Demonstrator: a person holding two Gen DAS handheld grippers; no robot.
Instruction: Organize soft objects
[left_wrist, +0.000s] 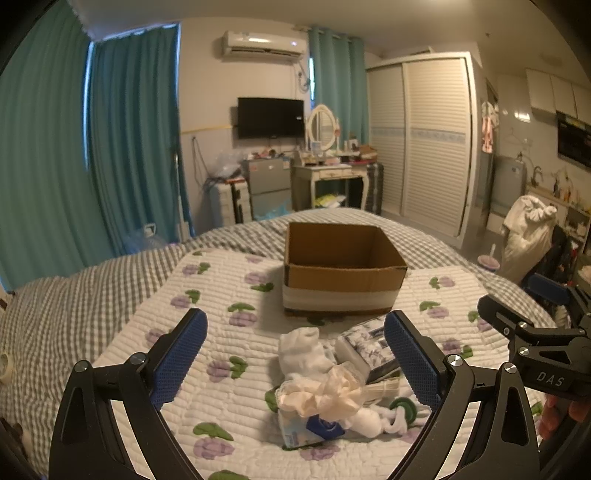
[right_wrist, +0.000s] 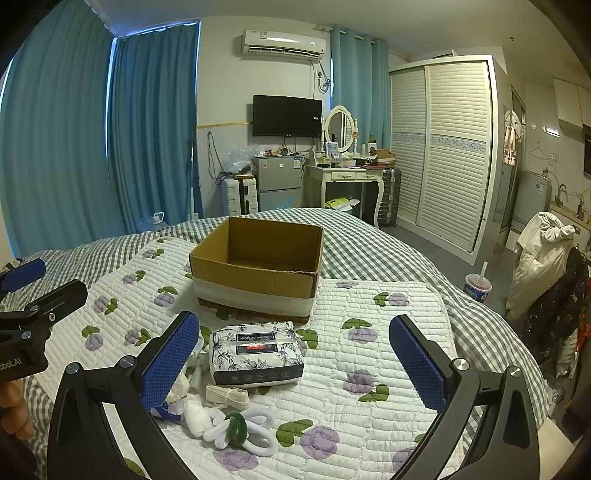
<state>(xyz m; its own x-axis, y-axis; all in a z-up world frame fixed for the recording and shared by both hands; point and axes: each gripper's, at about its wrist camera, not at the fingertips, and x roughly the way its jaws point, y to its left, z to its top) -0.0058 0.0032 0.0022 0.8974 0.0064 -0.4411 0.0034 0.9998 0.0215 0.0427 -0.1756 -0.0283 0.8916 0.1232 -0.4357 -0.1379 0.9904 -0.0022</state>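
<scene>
Your left gripper and right gripper both hang with jaws wide; the soft pile lies on the quilt, tissue pack between it and the empty cardboard box.

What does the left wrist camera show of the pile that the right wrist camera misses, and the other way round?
Only the left wrist view shows the white sock, the cream scrunchie and the small blue-and-white tissue pack clearly. Only the right wrist view shows the floral tissue pack whole, label up, plus the folded cream band and white hair loops unobstructed. Both show the empty cardboard box on the quilt, the green scrunchie, and both grippers open, left gripper and right gripper.
</scene>
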